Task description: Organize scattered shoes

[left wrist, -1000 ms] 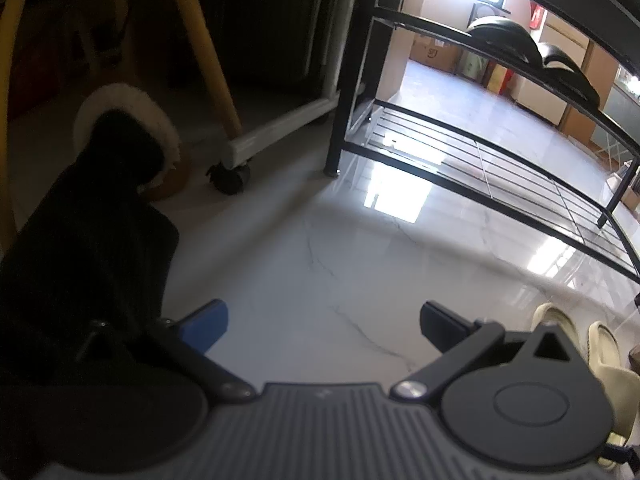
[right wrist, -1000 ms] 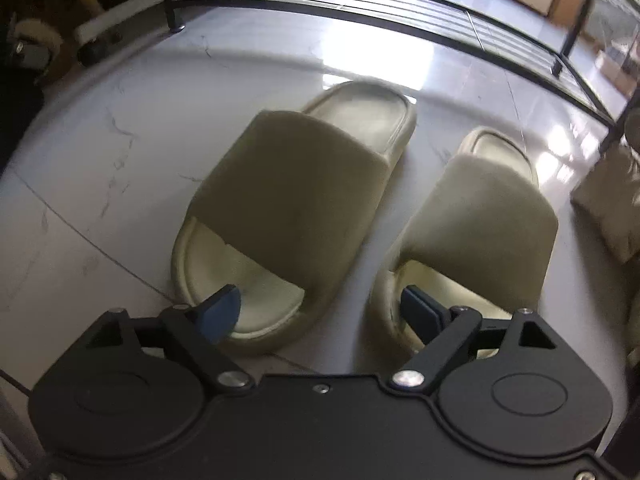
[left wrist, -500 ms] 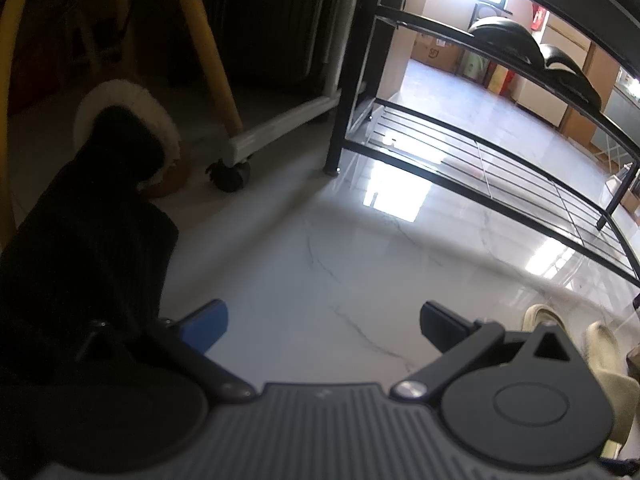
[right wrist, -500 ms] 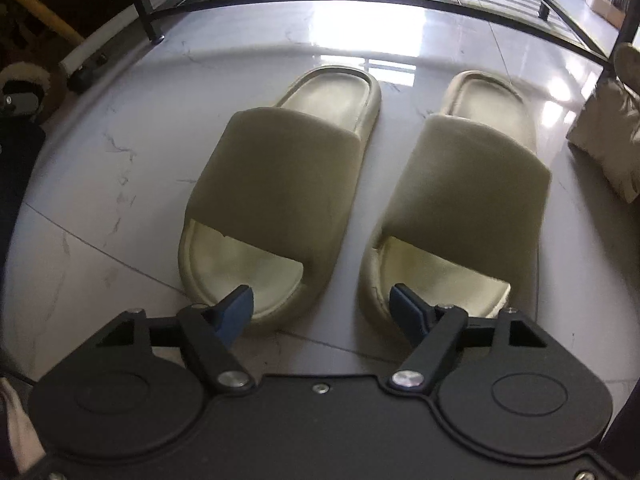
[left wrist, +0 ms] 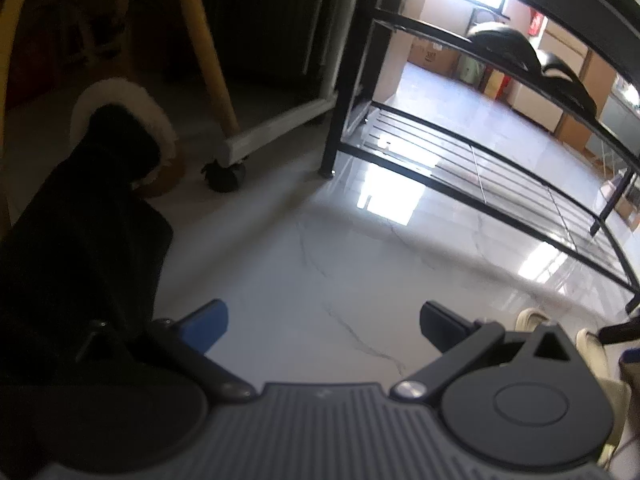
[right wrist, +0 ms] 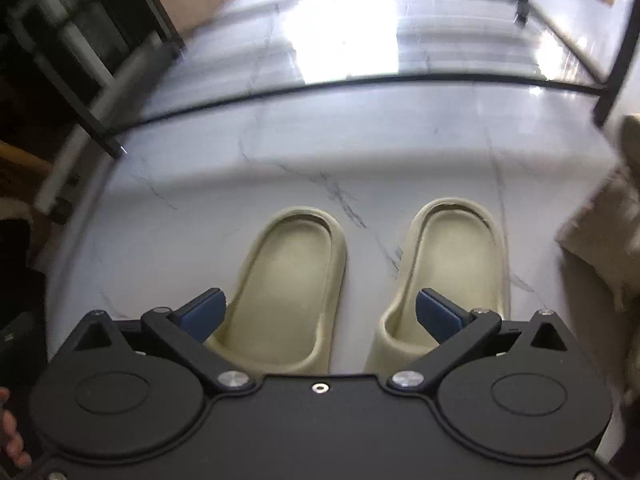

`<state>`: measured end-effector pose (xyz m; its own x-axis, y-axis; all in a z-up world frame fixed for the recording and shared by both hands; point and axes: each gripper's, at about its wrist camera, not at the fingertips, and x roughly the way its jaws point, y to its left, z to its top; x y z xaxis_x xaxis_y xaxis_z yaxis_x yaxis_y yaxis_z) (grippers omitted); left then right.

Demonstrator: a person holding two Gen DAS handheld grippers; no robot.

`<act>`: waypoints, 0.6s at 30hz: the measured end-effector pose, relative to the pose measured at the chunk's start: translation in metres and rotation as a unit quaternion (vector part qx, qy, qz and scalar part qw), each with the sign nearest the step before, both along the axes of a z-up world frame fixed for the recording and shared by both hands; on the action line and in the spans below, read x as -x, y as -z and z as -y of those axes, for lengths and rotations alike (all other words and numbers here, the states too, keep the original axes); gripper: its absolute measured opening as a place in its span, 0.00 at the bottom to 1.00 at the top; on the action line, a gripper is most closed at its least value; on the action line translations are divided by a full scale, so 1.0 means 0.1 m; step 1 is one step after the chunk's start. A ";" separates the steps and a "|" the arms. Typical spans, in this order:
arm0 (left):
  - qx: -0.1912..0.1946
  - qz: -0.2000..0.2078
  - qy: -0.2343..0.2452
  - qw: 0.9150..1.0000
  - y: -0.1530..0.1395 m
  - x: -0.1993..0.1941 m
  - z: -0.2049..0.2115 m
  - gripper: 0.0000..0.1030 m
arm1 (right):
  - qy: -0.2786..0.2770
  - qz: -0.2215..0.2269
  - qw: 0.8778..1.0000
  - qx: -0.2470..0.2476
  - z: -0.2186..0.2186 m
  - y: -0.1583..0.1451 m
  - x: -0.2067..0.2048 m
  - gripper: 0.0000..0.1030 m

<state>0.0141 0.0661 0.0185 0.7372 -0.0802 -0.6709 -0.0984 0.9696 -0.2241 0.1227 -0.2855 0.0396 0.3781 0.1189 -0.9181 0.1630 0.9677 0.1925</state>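
Note:
Two pale beige slide sandals lie side by side on the marble floor in the right wrist view, the left one (right wrist: 292,280) and the right one (right wrist: 452,276). My right gripper (right wrist: 320,314) is open and empty, hovering over their near ends with its fingers spread across the pair. My left gripper (left wrist: 324,326) is open and empty above bare floor. The sandals' tips (left wrist: 592,344) show at the lower right of the left wrist view. A black metal shoe rack (left wrist: 460,160) stands beyond, with black shoes (left wrist: 508,44) on an upper shelf.
A dark fur-trimmed boot (left wrist: 120,128) stands at the left next to a wheeled cabinet (left wrist: 256,140) and a yellow leg (left wrist: 204,44). A tan fabric item (right wrist: 604,232) lies right of the sandals. The rack's lowest shelf (right wrist: 360,48) is just beyond the sandals.
My right gripper has moved forward over the sandals, so their straps are now under the gripper body and only the heel ends show. The left gripper has barely moved.

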 end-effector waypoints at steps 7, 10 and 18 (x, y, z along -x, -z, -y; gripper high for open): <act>0.034 -0.002 -0.018 0.999 -0.01 -0.02 -0.12 0.99 | 0.032 -0.082 0.994 -0.071 -0.02 0.30 -0.12 1.00; 0.046 -0.009 -0.019 0.999 0.01 -0.05 -0.13 0.99 | 0.036 -0.089 0.992 -0.081 -0.08 0.31 -0.07 1.00; 0.047 -0.007 -0.012 0.999 0.02 -0.06 -0.12 0.99 | 0.026 -0.103 0.994 -0.032 -0.19 0.25 -0.17 0.98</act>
<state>0.0200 0.0780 0.0168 0.7308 -0.1256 -0.6710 -0.1251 0.9416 -0.3125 0.1394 -0.2662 0.0151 0.1892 0.1639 -0.9682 0.2553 0.9438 0.2097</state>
